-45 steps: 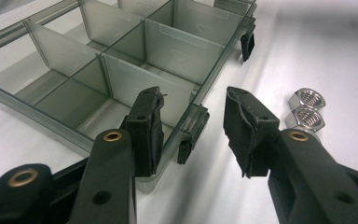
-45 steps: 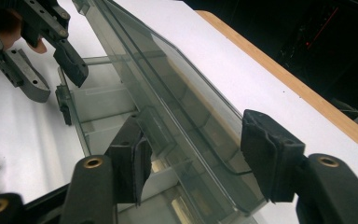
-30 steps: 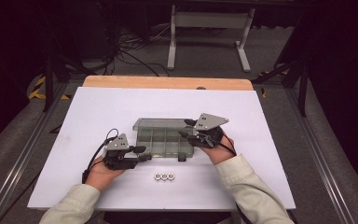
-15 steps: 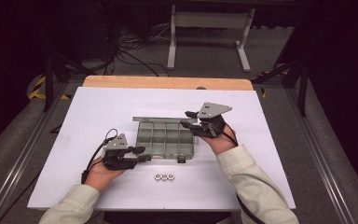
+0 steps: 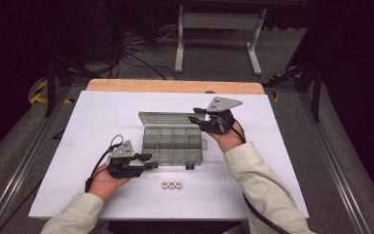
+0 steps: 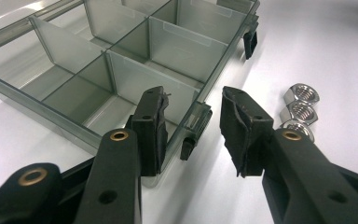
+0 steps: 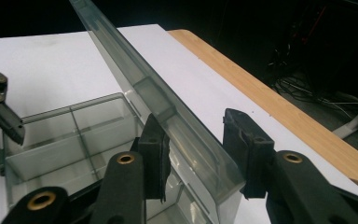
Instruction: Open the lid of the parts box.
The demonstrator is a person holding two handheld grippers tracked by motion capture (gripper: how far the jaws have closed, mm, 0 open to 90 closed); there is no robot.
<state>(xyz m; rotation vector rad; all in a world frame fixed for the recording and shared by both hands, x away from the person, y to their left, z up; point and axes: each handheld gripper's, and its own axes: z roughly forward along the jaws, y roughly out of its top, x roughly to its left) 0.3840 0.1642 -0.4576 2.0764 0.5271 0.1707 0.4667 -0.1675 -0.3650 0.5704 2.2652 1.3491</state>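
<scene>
A clear grey compartment box [image 5: 175, 142] lies at the table's middle with its lid [image 5: 167, 118] swung up at the back. My left gripper [image 5: 149, 161] is at the box's front left corner, open. One pad [image 6: 152, 126] is inside a compartment against the front wall [image 6: 177, 100], and the other pad [image 6: 238, 128] stands just clear of the latch [image 6: 196, 125]. My right gripper [image 5: 196, 120] holds the lid's [image 7: 168, 112] right end. Its jaws have just been closing, and both pads [image 7: 154, 156] touch the lid's rim.
Three steel nuts [image 5: 172, 184] lie in a row in front of the box, also beside my left gripper's outer jaw as nuts [image 6: 299, 108]. The white table top [image 5: 272, 146] ends in a wooden strip [image 5: 175, 86] at the far edge.
My right gripper has moved up and toward the table's far side with the lid's end, and the lid now stands steeper. The left gripper has stayed put.
</scene>
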